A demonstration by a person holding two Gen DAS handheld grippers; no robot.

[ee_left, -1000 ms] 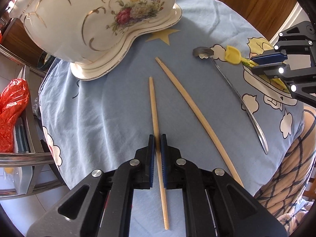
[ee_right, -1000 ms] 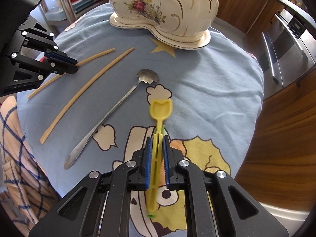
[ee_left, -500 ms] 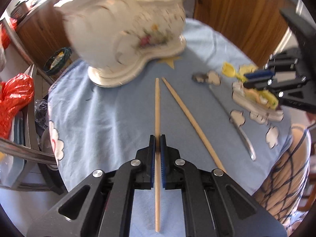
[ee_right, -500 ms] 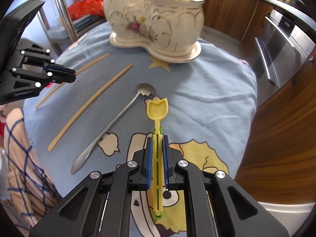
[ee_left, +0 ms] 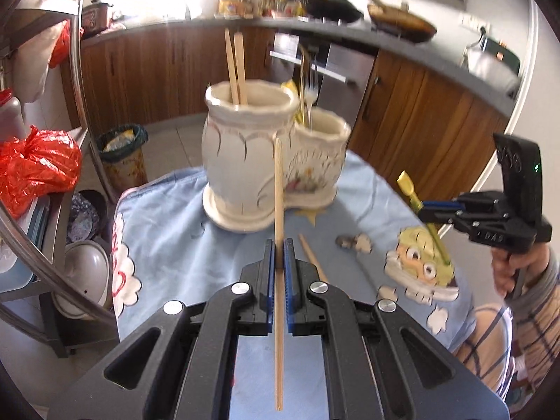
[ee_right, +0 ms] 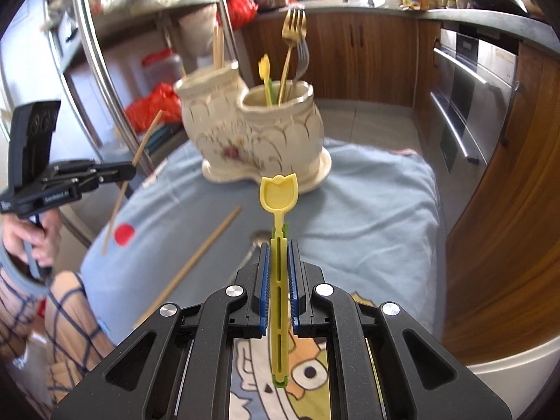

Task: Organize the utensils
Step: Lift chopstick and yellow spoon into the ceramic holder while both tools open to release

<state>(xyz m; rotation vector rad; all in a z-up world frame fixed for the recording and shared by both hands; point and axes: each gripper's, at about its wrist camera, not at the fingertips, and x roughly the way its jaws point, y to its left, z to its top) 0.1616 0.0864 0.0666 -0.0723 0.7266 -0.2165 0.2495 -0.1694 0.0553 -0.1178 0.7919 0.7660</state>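
Both utensils had left the bench within the last second: the left gripper [ee_left: 279, 245] rose with its jaws clamped on a chopstick [ee_left: 278, 189], the right gripper [ee_right: 279, 245] with its jaws clamped on the yellow spoon [ee_right: 279, 192]. Below lay one chopstick [ee_right: 196, 259] and a metal spoon [ee_left: 350, 241] on the blue cloth [ee_right: 367, 217]; farther off stood the two-pot ceramic holder [ee_right: 259, 129], presumably their destination.

Left gripper [ee_left: 279, 245] clamped on a chopstick [ee_left: 278, 189], lifted off the cloth [ee_left: 168, 245], tip pointing at the holder [ee_left: 252, 161]. Holder's tall pot has two chopsticks [ee_left: 235, 66]; the low pot has a fork [ee_left: 310, 87], blurred. Second chopstick [ee_left: 311, 255] and a spoon [ee_left: 346, 241] lie on the cloth. Right gripper [ee_left: 425, 206] at right, raised, pinching a yellow scoop [ee_left: 407, 183].
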